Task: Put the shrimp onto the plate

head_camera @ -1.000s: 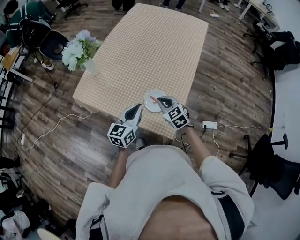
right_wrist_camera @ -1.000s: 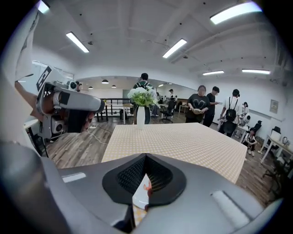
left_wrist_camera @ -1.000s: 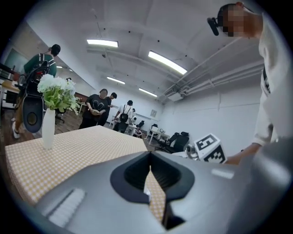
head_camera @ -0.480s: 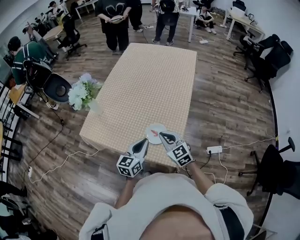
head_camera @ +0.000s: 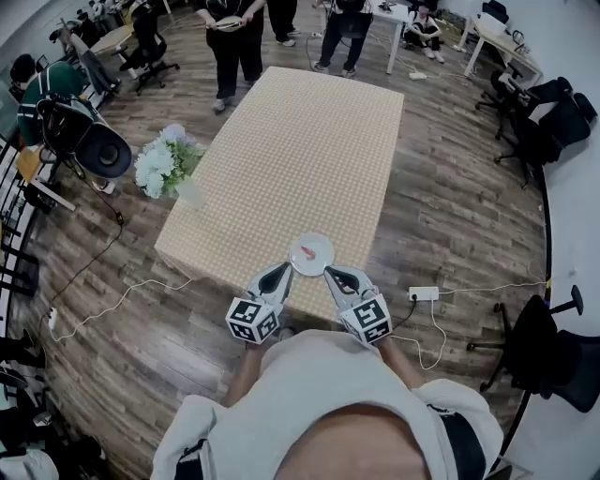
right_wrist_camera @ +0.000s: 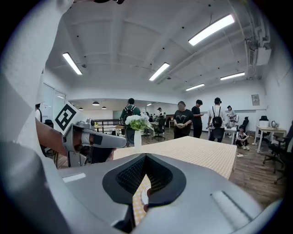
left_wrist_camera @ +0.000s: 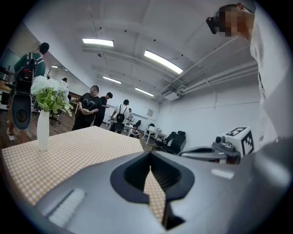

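Observation:
A small red shrimp (head_camera: 308, 251) lies on the round white plate (head_camera: 319, 262), which sits near the front edge of the checked table (head_camera: 309, 141). My left gripper (head_camera: 281, 273) hovers just left of the plate at the table edge, jaws shut and holding nothing. On the plate's right, my right gripper (head_camera: 334, 275) is also shut and holds nothing. In the left gripper view the shut left gripper (left_wrist_camera: 150, 157) points across the cloth, with the right gripper (left_wrist_camera: 215, 151) beside it. In the right gripper view a sliver of the plate (right_wrist_camera: 143, 195) shows below the shut right gripper (right_wrist_camera: 145, 157).
A white vase of flowers (head_camera: 167, 161) stands off the table's left corner. Several people (head_camera: 230, 28) stand beyond the far end. Office chairs (head_camera: 539, 108) line the right side. A power strip (head_camera: 424, 294) and cables lie on the wooden floor.
Both grippers have drawn back from the plate toward the table's front edge and the person. The shrimp has stayed on the plate. The head view has shifted.

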`<state>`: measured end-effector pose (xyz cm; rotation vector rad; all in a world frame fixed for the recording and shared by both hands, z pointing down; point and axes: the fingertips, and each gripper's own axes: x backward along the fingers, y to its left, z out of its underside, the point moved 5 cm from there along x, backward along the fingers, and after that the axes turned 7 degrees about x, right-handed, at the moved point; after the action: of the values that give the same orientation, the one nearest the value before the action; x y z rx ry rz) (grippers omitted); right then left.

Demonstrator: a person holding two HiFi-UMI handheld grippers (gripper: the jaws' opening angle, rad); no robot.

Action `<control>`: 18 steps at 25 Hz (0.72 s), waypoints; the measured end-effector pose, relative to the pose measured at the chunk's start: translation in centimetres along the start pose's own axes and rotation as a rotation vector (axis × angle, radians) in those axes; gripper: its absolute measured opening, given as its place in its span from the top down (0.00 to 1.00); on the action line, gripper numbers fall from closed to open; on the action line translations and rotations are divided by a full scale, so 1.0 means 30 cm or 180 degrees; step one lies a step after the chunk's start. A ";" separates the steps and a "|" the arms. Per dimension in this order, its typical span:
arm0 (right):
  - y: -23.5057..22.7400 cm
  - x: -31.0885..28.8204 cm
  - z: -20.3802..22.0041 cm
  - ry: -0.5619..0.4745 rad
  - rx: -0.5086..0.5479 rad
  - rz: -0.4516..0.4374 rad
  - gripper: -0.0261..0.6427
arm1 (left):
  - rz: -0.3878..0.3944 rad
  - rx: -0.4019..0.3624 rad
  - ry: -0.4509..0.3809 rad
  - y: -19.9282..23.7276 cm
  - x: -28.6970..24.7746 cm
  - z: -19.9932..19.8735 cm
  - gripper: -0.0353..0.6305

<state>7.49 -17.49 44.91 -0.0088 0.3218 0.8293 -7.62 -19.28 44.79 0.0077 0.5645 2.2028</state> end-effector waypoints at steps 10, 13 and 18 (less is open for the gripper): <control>-0.009 -0.025 0.016 -0.0031 -0.0308 0.0131 0.97 | -0.0033 0.0049 -0.0049 0.026 -0.012 -0.005 0.93; -0.011 -0.027 0.005 -0.0037 -0.0277 0.0081 0.97 | 0.0009 0.0061 -0.0032 0.016 -0.022 -0.009 0.93; -0.026 -0.031 0.016 -0.0002 -0.0206 0.0102 0.97 | 0.0062 0.0066 -0.0010 0.002 -0.042 -0.001 0.93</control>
<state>7.61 -18.62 45.54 -0.0640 0.2950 0.8714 -6.85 -20.26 45.04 0.0278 0.5878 2.2155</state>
